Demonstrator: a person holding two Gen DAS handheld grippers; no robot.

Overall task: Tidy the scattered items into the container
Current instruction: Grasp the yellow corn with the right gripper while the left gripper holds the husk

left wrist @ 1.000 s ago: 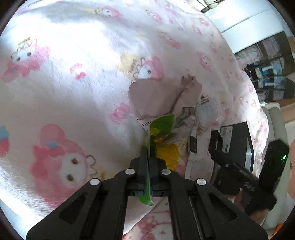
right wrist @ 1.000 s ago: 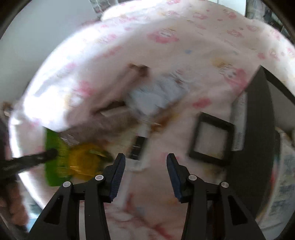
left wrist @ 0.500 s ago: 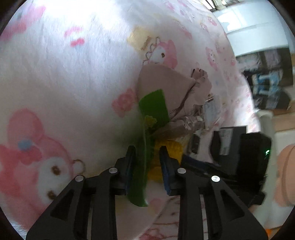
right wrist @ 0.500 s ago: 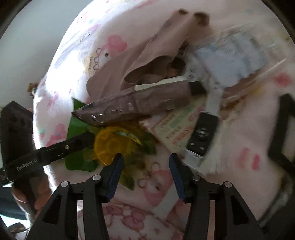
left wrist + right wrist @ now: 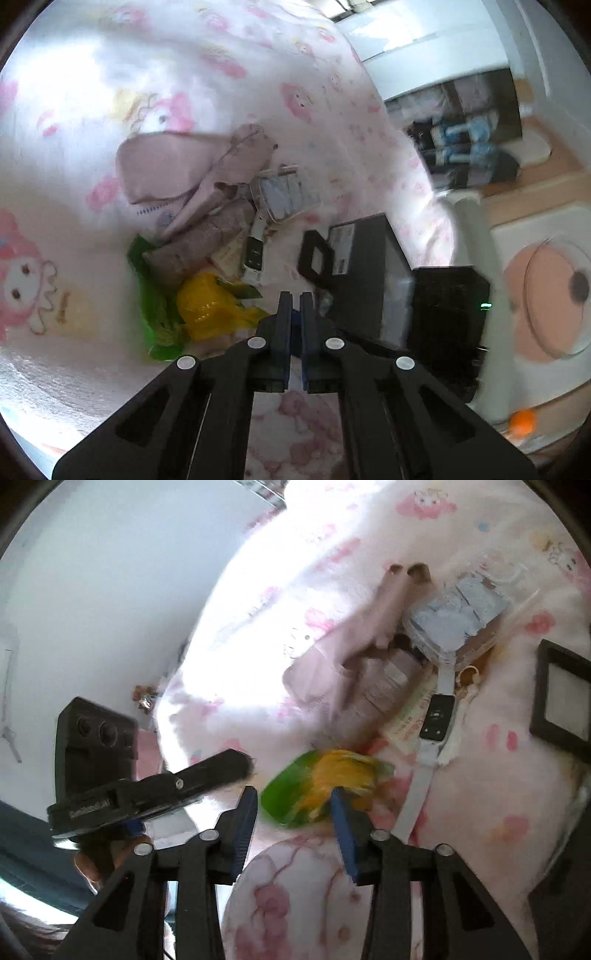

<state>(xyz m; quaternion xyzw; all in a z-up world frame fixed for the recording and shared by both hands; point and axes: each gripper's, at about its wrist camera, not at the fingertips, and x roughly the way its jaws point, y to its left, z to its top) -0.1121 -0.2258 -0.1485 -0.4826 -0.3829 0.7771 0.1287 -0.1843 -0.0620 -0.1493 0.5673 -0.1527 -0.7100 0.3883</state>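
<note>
A green and yellow snack packet [image 5: 317, 790] lies on the pink blanket, blurred, between the fingers of my right gripper [image 5: 293, 797]. Its jaws are closing and the left pad stands just clear of the packet. My left gripper [image 5: 295, 297] is shut with nothing in it and hangs right of the same packet [image 5: 199, 314]; it shows in the right wrist view too [image 5: 236, 766]. Beyond lie a pink pouch [image 5: 166, 173], a brown packet [image 5: 199, 243], a clear tissue pack [image 5: 286, 195] and a white watch [image 5: 255, 251]. The black box [image 5: 373, 273] stands to the right.
A black square frame [image 5: 561, 709] lies on the blanket [image 5: 498, 775] by the box. A hand [image 5: 92, 864] holds the left gripper at the bed's edge beside a pale wall. Shelves [image 5: 465, 140] and a round pinkish object [image 5: 546, 302] lie off the bed's right side.
The left gripper opened, let go of the green packet, drew back to the right and shut empty. The right gripper swung down over the packet, which now lies between its fingers.
</note>
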